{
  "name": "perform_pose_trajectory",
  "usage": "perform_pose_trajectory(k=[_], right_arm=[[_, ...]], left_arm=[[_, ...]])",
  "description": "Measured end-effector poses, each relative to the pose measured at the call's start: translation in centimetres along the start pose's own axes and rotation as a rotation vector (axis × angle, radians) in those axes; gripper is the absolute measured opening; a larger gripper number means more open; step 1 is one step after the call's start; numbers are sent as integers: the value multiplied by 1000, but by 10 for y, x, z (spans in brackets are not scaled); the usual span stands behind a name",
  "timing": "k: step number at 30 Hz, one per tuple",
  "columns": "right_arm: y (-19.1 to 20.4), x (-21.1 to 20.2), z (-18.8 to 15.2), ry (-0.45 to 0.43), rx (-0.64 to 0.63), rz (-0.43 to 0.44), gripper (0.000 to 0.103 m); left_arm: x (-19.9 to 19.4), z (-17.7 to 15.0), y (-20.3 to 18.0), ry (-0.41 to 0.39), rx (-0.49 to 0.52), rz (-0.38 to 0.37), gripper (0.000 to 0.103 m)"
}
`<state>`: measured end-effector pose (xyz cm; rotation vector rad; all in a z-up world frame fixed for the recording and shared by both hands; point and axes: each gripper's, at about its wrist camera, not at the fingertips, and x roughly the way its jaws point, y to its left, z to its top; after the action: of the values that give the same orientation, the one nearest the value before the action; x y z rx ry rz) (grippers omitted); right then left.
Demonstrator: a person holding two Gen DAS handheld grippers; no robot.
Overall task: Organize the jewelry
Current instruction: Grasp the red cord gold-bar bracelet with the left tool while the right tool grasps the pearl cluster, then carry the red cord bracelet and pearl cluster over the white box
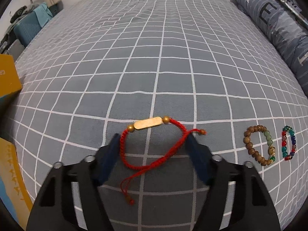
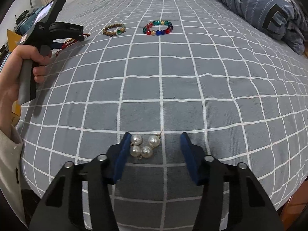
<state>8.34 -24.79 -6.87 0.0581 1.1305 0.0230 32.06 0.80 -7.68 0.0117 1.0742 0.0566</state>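
A red cord bracelet (image 1: 152, 144) with a gold bar lies on the grey checked bedsheet between the fingers of my open left gripper (image 1: 153, 136). A wooden bead bracelet (image 1: 259, 145) and a coloured glass bead bracelet (image 1: 288, 143) lie to its right. In the right wrist view, several pearls (image 2: 144, 147) on gold fittings lie between the fingers of my open right gripper (image 2: 155, 136), close to the left finger. The left gripper (image 2: 77, 35) shows at far left over the red bracelet (image 2: 66, 44), with the wooden bracelet (image 2: 114, 29) and the coloured bracelet (image 2: 157, 28) beyond.
A folded blue quilt (image 1: 279, 30) lies along the right side of the bed (image 1: 154, 57). Yellow boxes (image 1: 7, 77) stand at the left edge. A blue case (image 1: 28, 28) and clutter sit beyond the bed's far left corner.
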Motion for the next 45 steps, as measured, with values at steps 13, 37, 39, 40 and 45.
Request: perform_pose_trajectory(k=[13, 37, 39, 40, 45], right_arm=[[0, -1, 1, 1, -10, -24, 22], [7, -29, 6, -70, 0, -4, 22], [10, -36, 6, -82, 0, -3, 22], [10, -38, 5, -87, 0, -4, 22], [13, -51, 4, -111, 2, -10, 22]], left_arm=[[-10, -6, -3, 0, 40, -24, 7], [-57, -14, -4, -40, 39, -42, 6], [-65, -14, -5, -46, 42, -40, 7], [-69, -15, -5, -49, 43, -41, 7], [-86, -11, 5, -67, 42, -39, 7]])
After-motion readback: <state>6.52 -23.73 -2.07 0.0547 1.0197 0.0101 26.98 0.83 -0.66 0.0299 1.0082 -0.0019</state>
